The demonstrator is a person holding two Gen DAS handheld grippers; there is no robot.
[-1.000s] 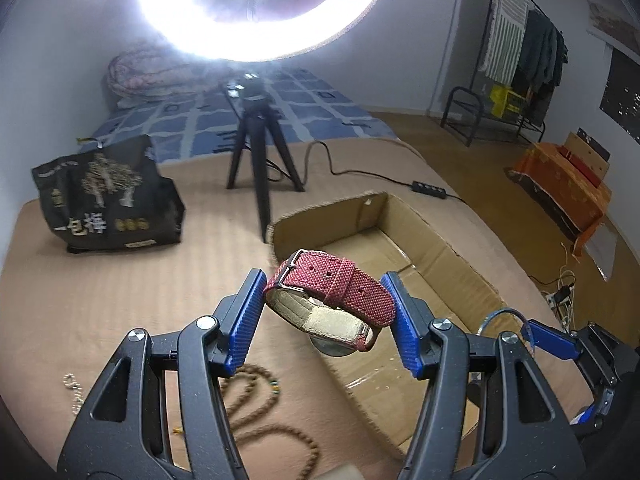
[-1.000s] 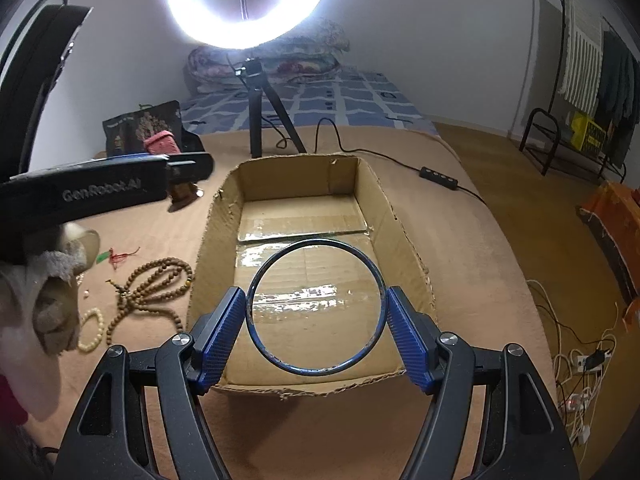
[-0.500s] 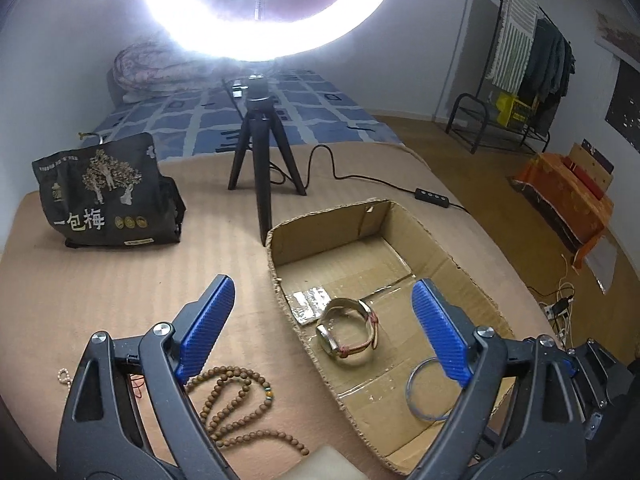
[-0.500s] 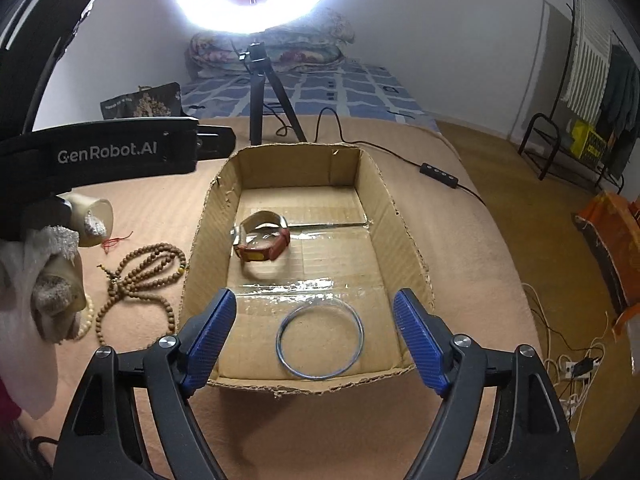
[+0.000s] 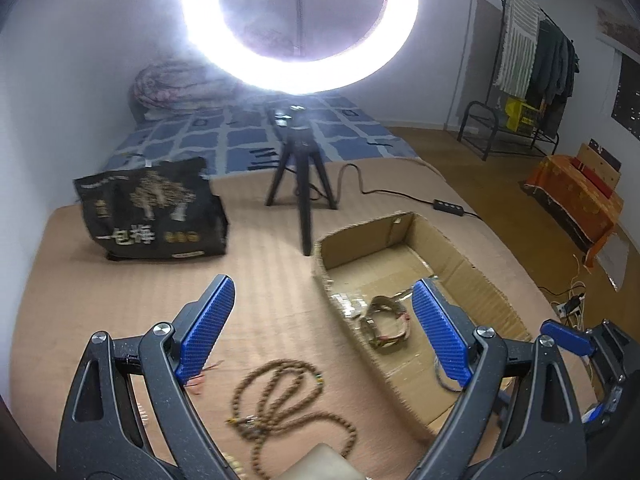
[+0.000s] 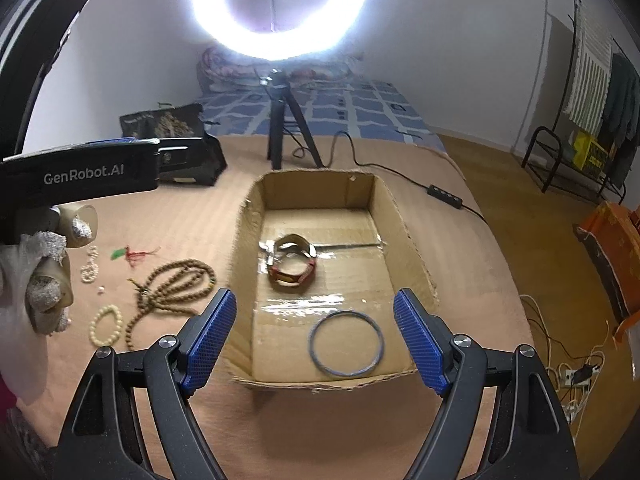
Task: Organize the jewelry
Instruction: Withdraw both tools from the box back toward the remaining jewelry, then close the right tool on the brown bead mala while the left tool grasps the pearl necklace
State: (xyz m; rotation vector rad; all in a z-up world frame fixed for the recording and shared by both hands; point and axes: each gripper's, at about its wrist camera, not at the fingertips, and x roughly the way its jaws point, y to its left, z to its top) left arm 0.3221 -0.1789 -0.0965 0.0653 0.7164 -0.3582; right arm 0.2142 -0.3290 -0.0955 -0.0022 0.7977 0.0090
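Grippers both tilt downward, spread wide and empty: the left gripper (image 5: pixel 324 322) over the mat beside the cardboard box (image 6: pixel 404 236), the right gripper (image 6: pixel 314 334) above the box's near edge. Inside, the red-strapped watch (image 6: pixel 292 266) lies on its side near the left wall; the blue bangle (image 6: pixel 346 344) lies flat toward the near right corner. Wooden prayer beads (image 6: pixel 172 292) sprawl on the mat, blurred in the left view.

A large round white ring light (image 5: pixel 300 28) blazes at the top centre of both views, blown out with hazy glare on the wall. The left wrist view shows motion blur; fisheye bending and dark vignetting mark the corners.
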